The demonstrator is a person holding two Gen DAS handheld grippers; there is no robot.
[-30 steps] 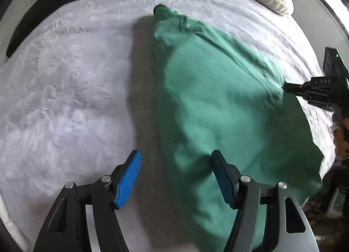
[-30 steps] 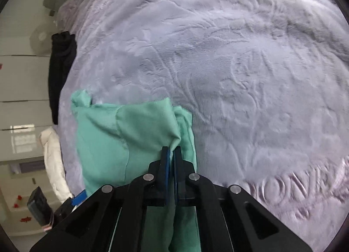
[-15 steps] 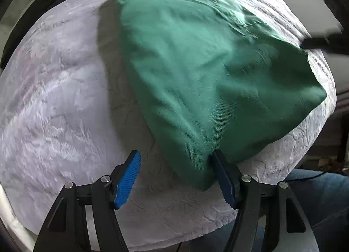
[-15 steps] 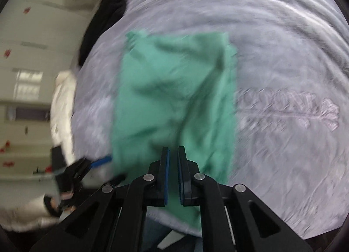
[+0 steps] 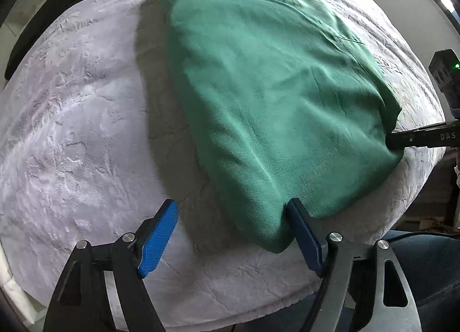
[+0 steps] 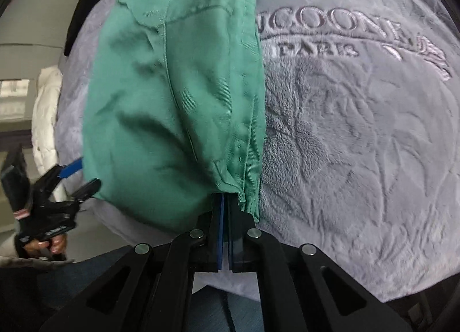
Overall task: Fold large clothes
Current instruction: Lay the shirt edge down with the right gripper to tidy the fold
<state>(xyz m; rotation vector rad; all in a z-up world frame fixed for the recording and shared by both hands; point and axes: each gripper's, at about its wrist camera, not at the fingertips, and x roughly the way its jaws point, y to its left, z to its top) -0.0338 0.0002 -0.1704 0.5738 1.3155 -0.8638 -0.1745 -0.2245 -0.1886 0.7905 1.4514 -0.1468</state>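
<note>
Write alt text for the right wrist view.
The right gripper, jaws closed, pinches the near edge of a folded green garment lying on a grey plush blanket embossed with lettering. At far left, the left gripper sits open at the garment's other corner.

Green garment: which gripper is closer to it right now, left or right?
Right. The right gripper is shut on the green garment's near edge. The left gripper is open beside the other near corner, one finger at the cloth, gripping nothing.
</note>
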